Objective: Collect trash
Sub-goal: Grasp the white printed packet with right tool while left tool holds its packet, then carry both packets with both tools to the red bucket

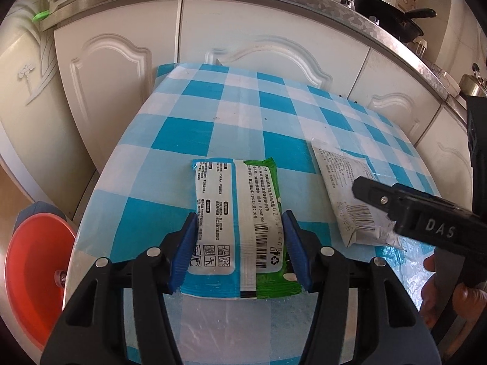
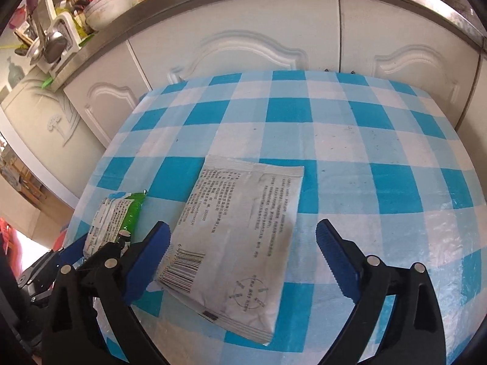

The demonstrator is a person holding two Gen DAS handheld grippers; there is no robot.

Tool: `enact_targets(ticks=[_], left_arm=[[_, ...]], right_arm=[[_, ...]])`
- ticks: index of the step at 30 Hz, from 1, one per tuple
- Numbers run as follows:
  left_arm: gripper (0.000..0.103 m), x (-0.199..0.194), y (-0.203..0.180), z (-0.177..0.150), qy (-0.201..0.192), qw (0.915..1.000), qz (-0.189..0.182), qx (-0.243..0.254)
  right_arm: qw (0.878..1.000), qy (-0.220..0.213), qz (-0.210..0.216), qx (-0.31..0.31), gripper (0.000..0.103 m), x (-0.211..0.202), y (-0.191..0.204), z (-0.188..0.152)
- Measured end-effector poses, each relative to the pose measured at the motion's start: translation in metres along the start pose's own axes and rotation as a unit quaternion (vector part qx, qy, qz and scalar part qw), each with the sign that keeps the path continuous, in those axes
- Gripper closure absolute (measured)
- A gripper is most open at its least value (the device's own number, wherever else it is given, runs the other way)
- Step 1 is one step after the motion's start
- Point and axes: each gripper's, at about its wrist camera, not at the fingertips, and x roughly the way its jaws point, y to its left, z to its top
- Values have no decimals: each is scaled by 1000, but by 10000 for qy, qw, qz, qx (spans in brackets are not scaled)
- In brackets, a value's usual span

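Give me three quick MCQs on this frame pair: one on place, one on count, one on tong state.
1. Where is the orange bin?
A. On the table
B. On the floor left of the table
C. On the counter

2. How many packets lie on the table?
A. One
B. Two
C. Four

3. How do the right tongs stand?
A. Wide open around the white packet
C. Clamped on the green packet
B. Shut, with nothing between them

Answers:
1 B: the left wrist view shows the bin below the table's left edge.
2 B: only the green packet and the white packet are there.
3 A: there is a clear gap at the right pad; the left tongs flank the green packet.
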Motion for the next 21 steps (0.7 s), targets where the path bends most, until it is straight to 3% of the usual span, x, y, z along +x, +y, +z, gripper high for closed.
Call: enact_targets(ticks=[5,11,14,16,21], left_arm=[[46,-2,6,0,6,10000,28,-37],[46,-2,7,0,11,10000,7,-20],[46,-3,8,0,15,10000,-30,-62],[46,-4,9,-1,15,10000,-41,-74],[46,-7,9,-4,16,9999,-92,-115]], right_arm=[[9986,-42,-375,-381,4,16,21,-9],[9966,-32,-247,-791,5,15,20,-15],[9950,-54,-111,-987,11,10,16,-20],[9947,-64,-46,-1021,23,5,13,-22],[9951,-29,180,-967,29,-6,0,-27]])
